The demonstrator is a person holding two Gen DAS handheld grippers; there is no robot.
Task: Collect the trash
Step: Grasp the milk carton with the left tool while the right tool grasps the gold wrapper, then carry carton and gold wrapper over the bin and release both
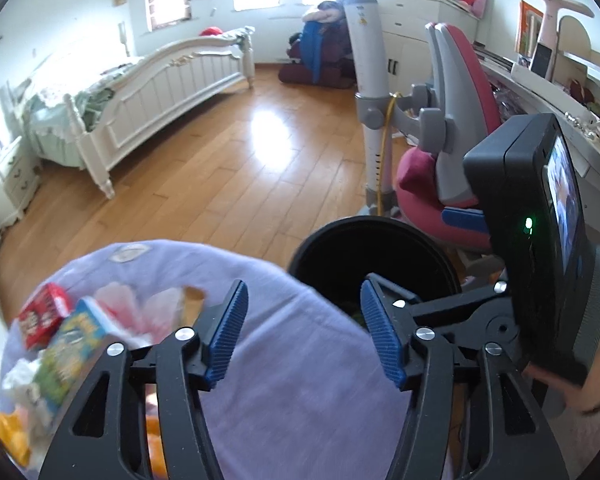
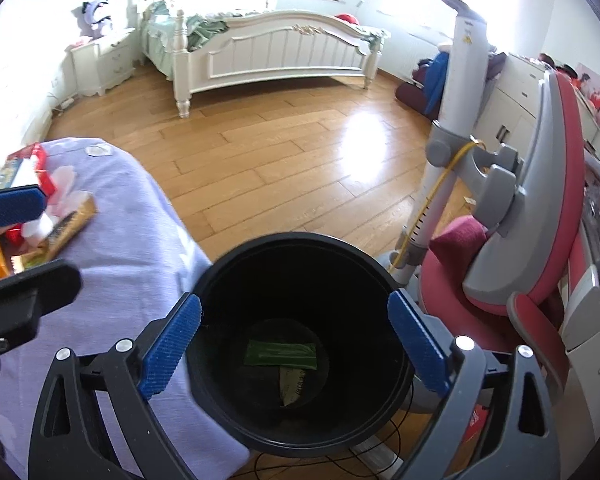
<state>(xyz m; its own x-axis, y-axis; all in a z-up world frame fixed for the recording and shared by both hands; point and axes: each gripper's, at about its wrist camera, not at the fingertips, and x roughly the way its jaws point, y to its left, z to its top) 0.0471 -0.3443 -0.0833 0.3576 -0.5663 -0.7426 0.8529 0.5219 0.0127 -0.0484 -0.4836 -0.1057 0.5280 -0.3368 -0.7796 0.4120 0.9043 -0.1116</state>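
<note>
A black bin (image 2: 300,248) stands on the floor beside a low table under a lilac cloth (image 1: 300,380). At the bottom of the bin lie a green wrapper (image 2: 280,354) and a pale one (image 2: 292,384). My right gripper (image 2: 296,344) hangs open over the bin's mouth, holding nothing. My left gripper (image 1: 304,332) is open and empty above the cloth, next to the bin (image 1: 372,256). Trash sits at the cloth's left end: a red box (image 1: 44,316), a green and yellow box (image 1: 72,352), pink-white wrappers (image 1: 132,304), an orange packet (image 1: 8,436) and a gold-brown wrapper (image 2: 72,224).
A pink and grey chair (image 2: 500,280) and a white pole stand (image 2: 452,128) crowd the bin's right side, with a desk (image 1: 580,152) behind them. A white bed (image 2: 276,60) stands across the wooden floor (image 2: 280,160). Cables (image 2: 340,460) lie under the bin.
</note>
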